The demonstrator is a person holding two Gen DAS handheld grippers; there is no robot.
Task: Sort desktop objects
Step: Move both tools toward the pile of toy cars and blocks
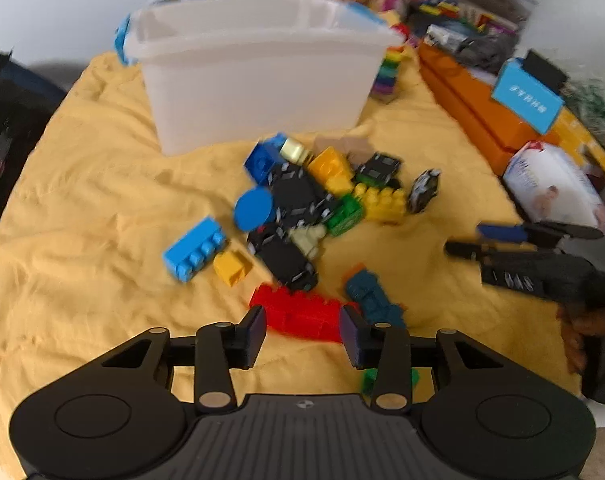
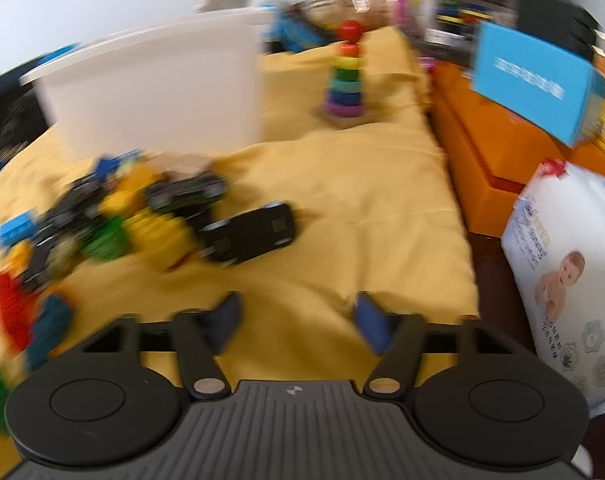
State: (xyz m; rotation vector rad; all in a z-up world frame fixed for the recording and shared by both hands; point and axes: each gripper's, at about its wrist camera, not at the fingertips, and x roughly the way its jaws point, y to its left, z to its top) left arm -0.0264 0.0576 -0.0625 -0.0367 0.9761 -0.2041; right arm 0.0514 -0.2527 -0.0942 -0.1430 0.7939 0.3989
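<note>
A pile of toy bricks and black toy cars lies on a yellow cloth in front of a translucent white bin. My left gripper is open, its fingers on either side of a red brick. A teal toy lies just right of it. My right gripper is open and empty over bare cloth; it also shows in the left wrist view. A black toy car lies ahead of it, left of centre. The bin stands behind the pile.
A rainbow ring stacker stands right of the bin. An orange box with a blue card runs along the cloth's right edge. A white wipes pack sits at the right. Cluttered toys and shelves fill the back.
</note>
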